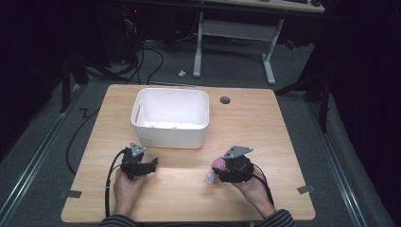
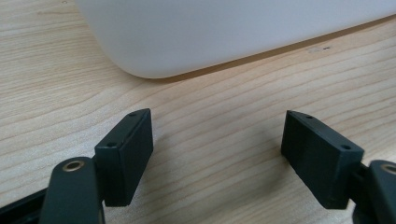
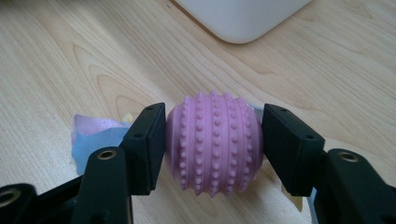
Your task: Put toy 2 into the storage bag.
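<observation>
High view: a light wooden table (image 1: 265,123) with a pale grain stands on grey carpet in a dim room, dark at both sides. Near its far edge a round cable hole (image 1: 225,100) is cut into the top, and grey tape tabs (image 1: 305,189) sit on its near corners. Beyond it, a white desk frame (image 1: 234,45) stands among black cables on the floor. A white plastic bin (image 1: 170,118) with rounded corners and a handle slot sits on the far half of the table.

No brand, label or writing can be read anywhere.

At the near edge the left gripper (image 1: 150,165) rests low over bare wood just before the bin; in the left gripper view its jaws stand spread with nothing between them. The right gripper (image 3: 214,140) pinches a pink studded ball (image 3: 214,142) from both sides, pads tight against it, low over the table right of centre and well apart from the bin. A pale blue and lilac scrap (image 3: 95,137) lies on the wood just behind the ball.
</observation>
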